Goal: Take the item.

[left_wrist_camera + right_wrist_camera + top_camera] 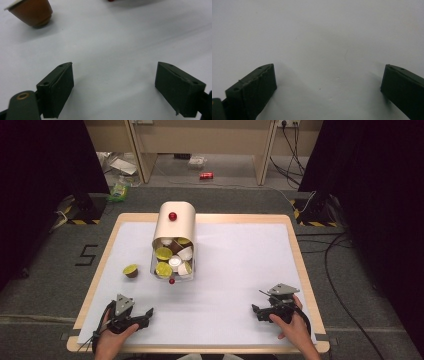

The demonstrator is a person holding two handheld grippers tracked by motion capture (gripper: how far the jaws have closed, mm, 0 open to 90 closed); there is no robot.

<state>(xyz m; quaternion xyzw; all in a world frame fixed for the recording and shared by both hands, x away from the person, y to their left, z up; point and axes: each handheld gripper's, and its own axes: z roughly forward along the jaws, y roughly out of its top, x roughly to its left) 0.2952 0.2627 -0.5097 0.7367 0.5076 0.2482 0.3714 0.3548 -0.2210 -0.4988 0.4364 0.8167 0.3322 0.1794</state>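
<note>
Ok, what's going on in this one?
A person sits at the table with a gripper in each hand, both resting near the front edge with jaws apart and nothing in them. The left gripper faces a loose capsule with a yellow lid lying on the white sheet. Beside it a cream container lies tipped on its side, its open mouth full of yellow, white and brown capsules. The right gripper is over bare sheet. Nothing has been picked up yet.

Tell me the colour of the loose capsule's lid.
Yellow-green lid on the capsule, clearest in the high view.
</note>
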